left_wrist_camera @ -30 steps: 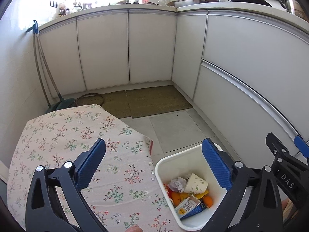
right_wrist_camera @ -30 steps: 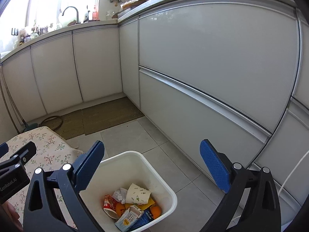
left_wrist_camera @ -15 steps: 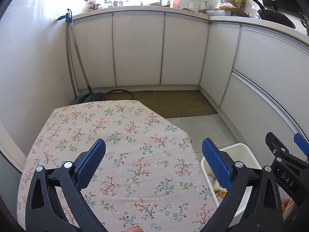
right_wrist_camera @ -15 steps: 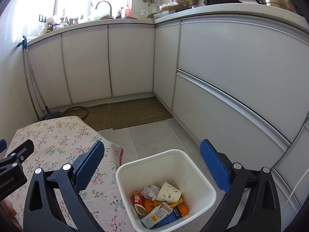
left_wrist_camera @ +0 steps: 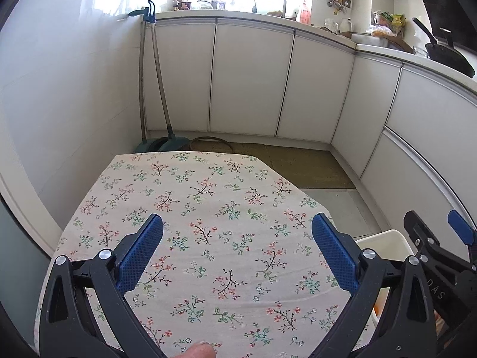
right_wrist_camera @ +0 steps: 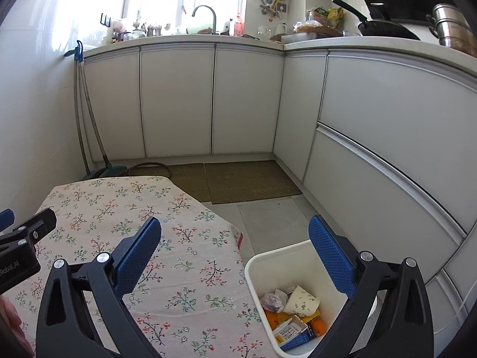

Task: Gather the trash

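A white trash bin [right_wrist_camera: 286, 264] stands on the floor right of the table; its rim also shows in the left wrist view [left_wrist_camera: 384, 238]. It holds a paper cup [right_wrist_camera: 301, 299], crumpled paper [right_wrist_camera: 272, 299], orange pieces [right_wrist_camera: 319, 326] and a small carton [right_wrist_camera: 290, 332]. My left gripper [left_wrist_camera: 237, 250] is open and empty above the floral tablecloth [left_wrist_camera: 208, 208]. My right gripper [right_wrist_camera: 235, 250] is open and empty over the table's right edge and the bin. No loose trash shows on the cloth.
White kitchen cabinets [right_wrist_camera: 179, 101] run along the back and right. A broom and mop [left_wrist_camera: 155, 89] lean in the left corner. Brown mats [right_wrist_camera: 238, 179] lie on the tiled floor. The counter carries a faucet [right_wrist_camera: 205, 15], a wok [right_wrist_camera: 384, 29] and bottles.
Both grippers have swung left, away from the bin and over the table. The bin has slid toward the right edge of both views. Both stay open and empty.
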